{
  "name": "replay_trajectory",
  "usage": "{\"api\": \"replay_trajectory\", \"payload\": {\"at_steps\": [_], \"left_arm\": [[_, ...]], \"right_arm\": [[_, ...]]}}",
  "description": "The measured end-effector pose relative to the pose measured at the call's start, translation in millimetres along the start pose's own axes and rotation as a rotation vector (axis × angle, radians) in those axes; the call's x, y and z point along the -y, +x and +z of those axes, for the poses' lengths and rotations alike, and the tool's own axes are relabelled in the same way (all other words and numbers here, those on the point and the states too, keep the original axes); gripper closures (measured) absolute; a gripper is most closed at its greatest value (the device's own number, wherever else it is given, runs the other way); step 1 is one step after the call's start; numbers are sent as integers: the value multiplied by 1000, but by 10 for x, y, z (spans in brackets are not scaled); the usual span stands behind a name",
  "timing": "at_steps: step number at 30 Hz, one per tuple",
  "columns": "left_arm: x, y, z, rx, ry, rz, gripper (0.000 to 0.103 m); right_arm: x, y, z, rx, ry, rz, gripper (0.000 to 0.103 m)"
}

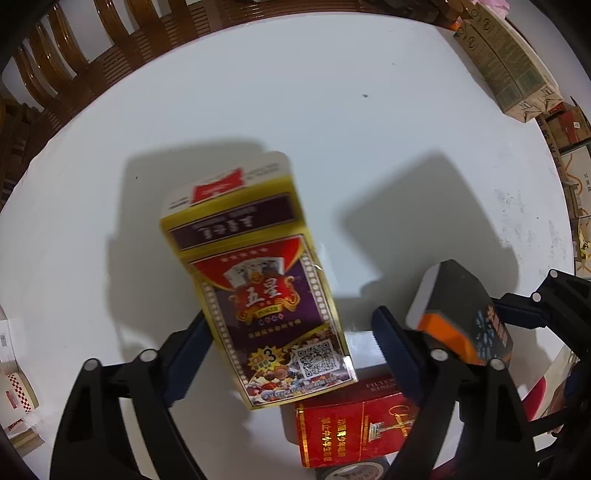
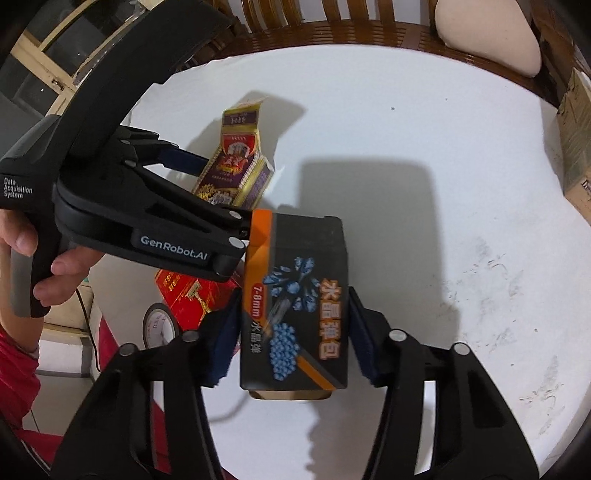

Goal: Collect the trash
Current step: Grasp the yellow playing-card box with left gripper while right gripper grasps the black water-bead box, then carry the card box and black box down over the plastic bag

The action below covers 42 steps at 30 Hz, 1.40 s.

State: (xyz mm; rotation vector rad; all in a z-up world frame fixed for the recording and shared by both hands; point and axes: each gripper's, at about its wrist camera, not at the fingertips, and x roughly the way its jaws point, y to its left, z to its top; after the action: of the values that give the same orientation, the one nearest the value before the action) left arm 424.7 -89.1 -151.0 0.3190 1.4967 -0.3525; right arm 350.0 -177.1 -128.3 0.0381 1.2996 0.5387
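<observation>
A gold and purple playing-card box (image 1: 258,288) hangs between the fingers of my left gripper (image 1: 291,343); the jaws stand wide and only the left pad touches it, so it looks released. It also shows in the right wrist view (image 2: 236,162). A black and orange gel-ball box (image 2: 295,302) sits between the pads of my right gripper (image 2: 295,332), with a gap on the right side; it also shows in the left wrist view (image 1: 461,314). A red cigarette pack (image 1: 354,428) lies below, beside a tape roll (image 2: 159,325).
The round white table (image 1: 295,110) is ringed by wooden chairs (image 1: 74,62). Cardboard cartons (image 1: 506,62) stand at the right edge. A cushion (image 2: 487,33) rests on a chair. Scuff marks cover the table's right side (image 2: 517,295).
</observation>
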Motion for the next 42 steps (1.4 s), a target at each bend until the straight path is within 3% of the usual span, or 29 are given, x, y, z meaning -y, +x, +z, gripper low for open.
{"api": "replay_trajectory", "payload": {"at_steps": [7,15,24,32,42], "left_arm": [[101,-94,-12,11,18,-2,42],[7,-151,-145,38,-18,-8,43],[-112,-693,-440,190,-52,36,43],[-4,-1170,-1045,315,-27,47,43],[171,-1588,-2112,417,19,16,43]], "right_arm": [[-115,-44,-24,21,-34,-80,51],[-111,-238,-142,63,-13,-130,51],[-183,-594,-259,141,-2,-176,51],[-609,-1119,-538,260,-37,-212,51],[-1246,-1584,-1079,353,-68,-230,51]]}}
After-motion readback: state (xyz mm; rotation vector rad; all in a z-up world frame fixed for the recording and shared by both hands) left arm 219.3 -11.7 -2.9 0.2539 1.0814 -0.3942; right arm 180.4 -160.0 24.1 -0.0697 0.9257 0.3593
